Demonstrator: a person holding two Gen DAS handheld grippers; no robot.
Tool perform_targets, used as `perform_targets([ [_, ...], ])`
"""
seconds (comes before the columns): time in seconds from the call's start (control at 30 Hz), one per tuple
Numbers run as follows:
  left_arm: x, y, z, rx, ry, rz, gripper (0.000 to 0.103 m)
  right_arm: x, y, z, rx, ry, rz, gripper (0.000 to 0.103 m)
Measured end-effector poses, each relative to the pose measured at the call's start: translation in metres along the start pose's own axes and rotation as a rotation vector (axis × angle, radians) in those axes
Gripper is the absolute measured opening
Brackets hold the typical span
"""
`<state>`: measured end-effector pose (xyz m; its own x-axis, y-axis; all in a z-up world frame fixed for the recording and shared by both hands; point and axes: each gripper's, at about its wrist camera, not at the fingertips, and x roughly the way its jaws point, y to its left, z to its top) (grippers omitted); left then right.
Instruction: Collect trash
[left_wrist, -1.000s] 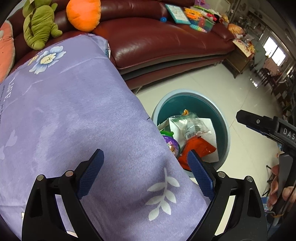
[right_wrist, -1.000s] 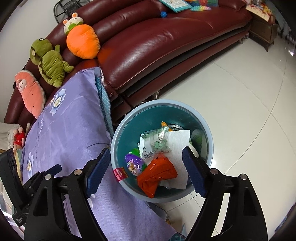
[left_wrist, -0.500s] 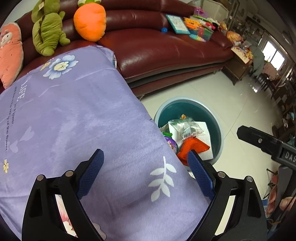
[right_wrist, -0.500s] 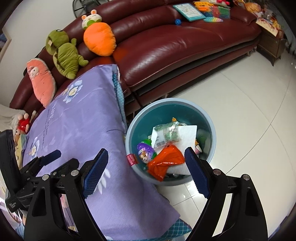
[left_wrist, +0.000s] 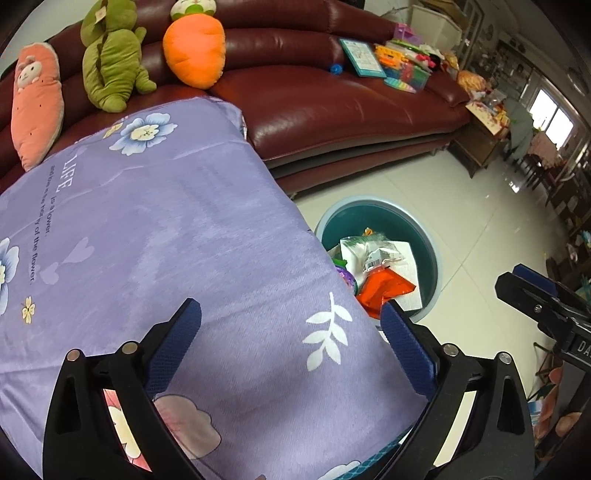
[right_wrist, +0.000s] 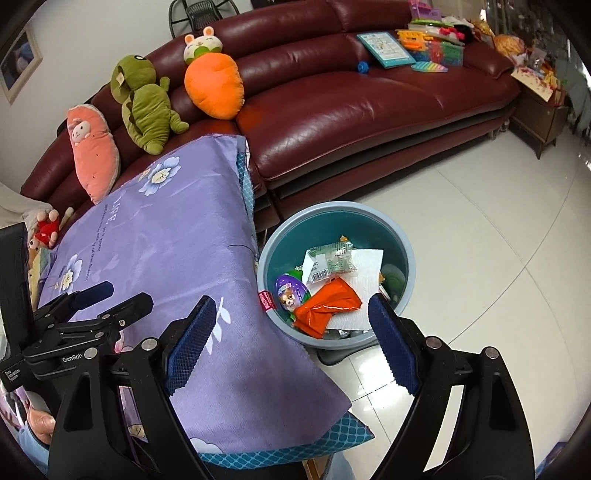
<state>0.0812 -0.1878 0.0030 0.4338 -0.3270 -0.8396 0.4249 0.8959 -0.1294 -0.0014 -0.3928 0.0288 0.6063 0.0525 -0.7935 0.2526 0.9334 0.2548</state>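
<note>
— What are your tools holding?
— Nothing. Your left tool (left_wrist: 291, 328) is opening over the purple cloth (left_wrist: 166, 258); your right tool (right_wrist: 291, 325) is spread wide, empty.
— Where's the trash?
— In the bin (right_wrist: 404, 240) on the floor beside the counter: an orange wrapper (right_wrist: 325, 306), tissue (right_wrist: 365, 269), a purple egg (right_wrist: 290, 291).

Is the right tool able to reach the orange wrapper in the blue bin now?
Probably yes. The right tool is open and empty, and the orange crumpled plastic wrapper lies on top in the uncovered round blue bin, with nothing between them.
</note>
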Motion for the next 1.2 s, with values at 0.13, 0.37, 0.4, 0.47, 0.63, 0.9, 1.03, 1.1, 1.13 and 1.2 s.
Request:
perform_targets([
  [0.13,-0.006,0.000,-0.003,-0.001,-0.008,0.004,0.099,-0.008,0.004,-0.003,-0.005,-0.010,0.006,0.081],
  [0.37,-0.015,0.002,-0.009,-0.006,-0.017,-0.003,0.099,-0.020,0.011,-0.008,-0.012,-0.023,0.027,0.081],
  [0.4,-0.017,0.003,-0.009,-0.007,-0.020,-0.009,0.099,-0.021,0.013,-0.009,-0.014,-0.024,0.031,0.082],
  [0.47,-0.020,0.005,-0.009,-0.015,-0.027,-0.021,0.099,-0.024,0.016,-0.012,-0.021,-0.027,0.047,0.082],
  [0.63,-0.029,0.010,-0.012,-0.034,-0.049,-0.032,0.099,-0.030,0.024,-0.016,-0.045,-0.035,0.038,0.085],
  [0.9,-0.037,0.008,-0.017,-0.021,-0.085,0.018,0.099,-0.037,0.030,-0.021,-0.061,-0.048,-0.006,0.086],
  [1.03,-0.039,0.005,-0.018,-0.010,-0.091,0.027,0.099,-0.040,0.030,-0.024,-0.068,-0.050,-0.023,0.086],
  [1.1,-0.039,0.005,-0.019,-0.009,-0.087,0.027,0.099,-0.041,0.030,-0.024,-0.068,-0.052,-0.025,0.086],
  [1.13,-0.038,0.004,-0.019,-0.008,-0.085,0.026,0.099,-0.041,0.030,-0.025,-0.068,-0.053,-0.025,0.086],
  [1.2,-0.038,0.003,-0.019,-0.006,-0.082,0.023,0.099,-0.042,0.029,-0.026,-0.068,-0.055,-0.028,0.086],
])
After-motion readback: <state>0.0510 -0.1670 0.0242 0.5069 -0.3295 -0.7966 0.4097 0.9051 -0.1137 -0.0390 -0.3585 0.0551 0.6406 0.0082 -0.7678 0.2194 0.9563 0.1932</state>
